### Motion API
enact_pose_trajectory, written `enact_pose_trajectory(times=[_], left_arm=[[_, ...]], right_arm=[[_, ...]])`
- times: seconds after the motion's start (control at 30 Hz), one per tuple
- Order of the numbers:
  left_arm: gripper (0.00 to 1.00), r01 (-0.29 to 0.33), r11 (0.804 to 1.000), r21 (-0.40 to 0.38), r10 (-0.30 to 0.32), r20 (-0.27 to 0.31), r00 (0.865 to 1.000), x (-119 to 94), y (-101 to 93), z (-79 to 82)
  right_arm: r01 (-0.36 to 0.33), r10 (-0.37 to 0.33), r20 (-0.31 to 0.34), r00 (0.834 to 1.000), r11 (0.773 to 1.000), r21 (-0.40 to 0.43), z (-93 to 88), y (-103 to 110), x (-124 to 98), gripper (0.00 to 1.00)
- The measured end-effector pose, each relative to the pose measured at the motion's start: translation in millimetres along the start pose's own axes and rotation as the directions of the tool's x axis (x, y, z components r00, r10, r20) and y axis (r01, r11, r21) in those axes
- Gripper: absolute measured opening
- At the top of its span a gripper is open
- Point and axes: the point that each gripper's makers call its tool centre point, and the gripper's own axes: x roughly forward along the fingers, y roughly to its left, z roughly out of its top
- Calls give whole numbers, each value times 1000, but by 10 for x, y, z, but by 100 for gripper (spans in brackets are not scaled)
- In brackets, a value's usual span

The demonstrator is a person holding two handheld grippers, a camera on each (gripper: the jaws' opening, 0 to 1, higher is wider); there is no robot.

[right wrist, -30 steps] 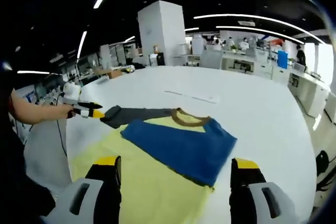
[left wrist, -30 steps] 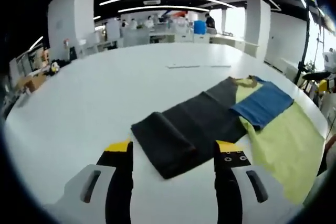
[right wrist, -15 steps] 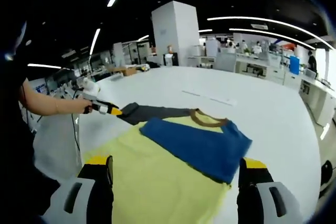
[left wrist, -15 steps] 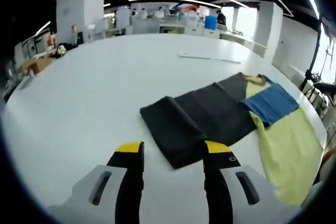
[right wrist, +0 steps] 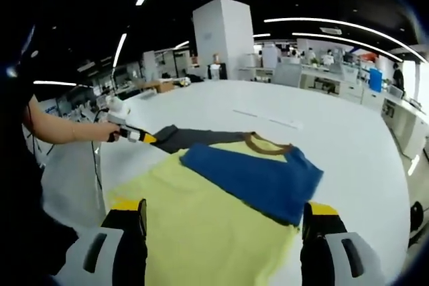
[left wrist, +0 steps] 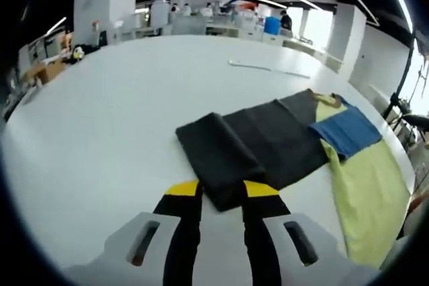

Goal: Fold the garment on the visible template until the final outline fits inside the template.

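The garment lies flat on the white table, stretched out long. It has a dark grey part, a blue part and a wide yellow-green part, with a brown collar. My left gripper has its jaws drawn close on the folded end of the dark grey part, which sits between the yellow tips. In the right gripper view that left gripper, held by a person's hand, meets the dark grey end. My right gripper stands wide open over the yellow-green part, gripping nothing.
A thin pale strip lies on the table beyond the garment. The table's rounded edge runs close on the right of the blue part. A person's forearm reaches in from the left. Office desks stand far behind.
The left jaws have narrowed from wide apart to tight on the dark grey end. The right gripper has stayed open, its view drifting a little over the yellow-green part.
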Motion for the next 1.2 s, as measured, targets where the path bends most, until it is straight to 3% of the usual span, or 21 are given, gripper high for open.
enact_pose_trajectory(times=[0.33, 0.67, 0.77, 1.07, 1.2], left_arm=[[15, -8, 999, 38, 7, 22, 1000, -12, 7, 103], [11, -13, 1000, 6, 13, -24, 1000, 42, -6, 39], [2, -4, 1000, -20, 4, -10, 1000, 45, -28, 74], [1, 6, 999, -37, -5, 13, 1000, 29, -79, 165], [0, 45, 998, -39, -43, 43, 998, -18, -213, 276]], right_arm=[[-4, 4, -16, 1000, 1000, 28, -70, 34, 26, 93], [9, -9, -25, 1000, 1000, 30, -94, 22, -9, 91], [14, -13, -30, 999, 999, 32, -113, 18, -15, 90], [1, 0, -15, 1000, 1000, 24, -93, 70, -53, 94], [1, -1, -21, 1000, 1000, 26, -118, 63, -62, 94]])
